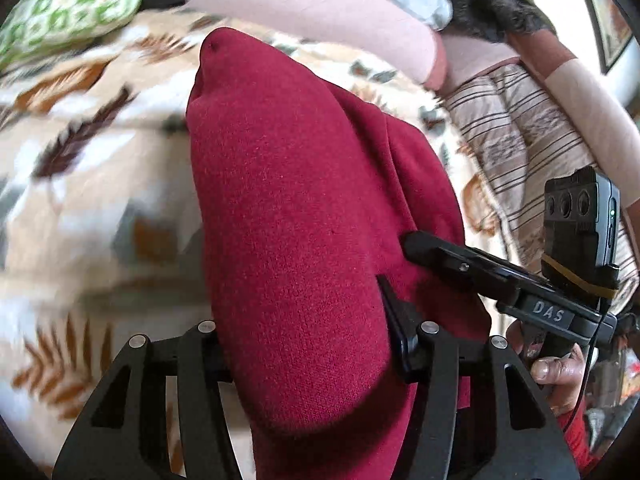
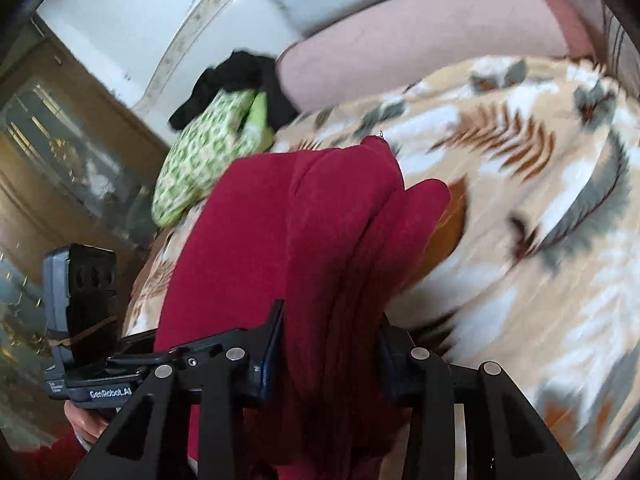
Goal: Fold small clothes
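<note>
Between the fingers of the left claw (image 1: 304,344) a thick roll of the red cloth (image 1: 288,208) was clamped, the jaws being closed on it. Just to its right the right claw (image 1: 440,256) was seen biting the same cloth from the side. In the right wrist view the right claw (image 2: 328,360) was likewise closed on bunched layers of the red cloth (image 2: 280,240), which rose ahead of it in several folds. One cloth was held, by two claws, lifted above the bed (image 2: 520,200) rather than laid on it; this was judged to be a carry or a fold being brought over, with both grips kept close so the layers would not slip apart.

Beyond the cloth the leaf-patterned blanket (image 1: 80,160) was spread over the bed. Farther off, one green patterned pillow (image 2: 200,160) lay, one dark garment (image 2: 236,76) behind it, and one pink bolster (image 2: 420,40) beyond that. Much was blurred.
</note>
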